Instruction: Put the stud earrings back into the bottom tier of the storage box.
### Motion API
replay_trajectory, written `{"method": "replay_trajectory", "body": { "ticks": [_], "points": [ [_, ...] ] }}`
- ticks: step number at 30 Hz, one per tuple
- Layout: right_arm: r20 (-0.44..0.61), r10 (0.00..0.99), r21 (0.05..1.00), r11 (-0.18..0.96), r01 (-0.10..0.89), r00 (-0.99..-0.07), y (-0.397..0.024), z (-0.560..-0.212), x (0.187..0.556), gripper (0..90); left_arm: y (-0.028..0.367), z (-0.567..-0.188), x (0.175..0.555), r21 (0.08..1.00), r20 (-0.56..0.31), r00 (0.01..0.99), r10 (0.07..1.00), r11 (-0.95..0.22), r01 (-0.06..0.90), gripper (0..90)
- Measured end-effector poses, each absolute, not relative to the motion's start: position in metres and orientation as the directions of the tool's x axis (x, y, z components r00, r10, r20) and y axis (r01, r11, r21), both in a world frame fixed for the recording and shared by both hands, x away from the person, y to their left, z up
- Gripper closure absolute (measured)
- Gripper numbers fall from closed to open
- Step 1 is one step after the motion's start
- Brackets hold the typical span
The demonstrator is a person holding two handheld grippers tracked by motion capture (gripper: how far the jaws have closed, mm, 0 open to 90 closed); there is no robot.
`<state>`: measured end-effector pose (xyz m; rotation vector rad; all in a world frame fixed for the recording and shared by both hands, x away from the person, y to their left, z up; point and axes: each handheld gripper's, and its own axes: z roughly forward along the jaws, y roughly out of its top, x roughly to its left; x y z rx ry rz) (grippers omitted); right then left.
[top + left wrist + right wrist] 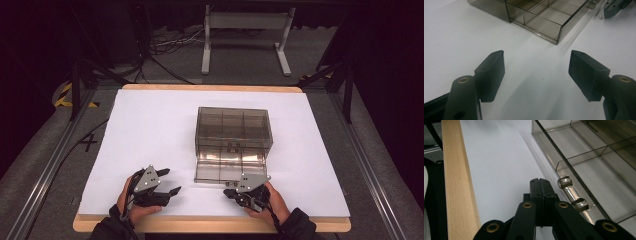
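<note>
Two black two-jaw grippers rest low over the white surface (150, 130), each held in a hand at the near edge. The left gripper (167, 181) has its jaws released and spread wide; in the left gripper view they stand well apart with bare white surface between them and nothing in their grip. Ahead of those jaws, and off towards the right-hand one, lies the corner of the smoky transparent plastic drawer (544, 20), pulled out and showing its thin dividers.

The right gripper (230, 192) has its jaws clenched: in the right gripper view the two black pads lie flat against each other with nothing between them. Just beside these jaws, on their right, is the small clear bar handle (572, 192) on the front wall of the drawer; the jaw tips lie close by it, but they do not grip it, and whether they touch it I cannot tell. Beyond the handle the drawer's compartments open out to the right of the jaws. To the left of the jaws runs the pale wooden edge (456, 185) of the surface.

In the high view the drawer sticks out from the bottom of a smoky transparent plastic box with compartments (233, 126), which stands farther out, past both pairs of jaws, nearer the right gripper than the left.
</note>
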<state>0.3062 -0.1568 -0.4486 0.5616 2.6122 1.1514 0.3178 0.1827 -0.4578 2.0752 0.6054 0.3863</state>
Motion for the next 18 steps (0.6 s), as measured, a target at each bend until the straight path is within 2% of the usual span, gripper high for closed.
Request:
{"method": "replay_trajectory", "body": {
  "ticks": [12,18],
  "points": [
    [-0.055,0.455,0.769,0.587,0.253,-0.889,-0.1595,-0.442,0.3062,90.0,0.1822,-0.4578,0.3175,0.84,0.044,0.83,0.556,-0.471,0.27,29.9],
    [-0.034,0.46,0.767,0.581,0.272,-0.887,-0.1561,-0.447,0.3089,83.1,0.1824,-0.4578,0.3177,0.842,0.041,0.831,0.555,-0.468,0.27,29.9]
  ]
}}
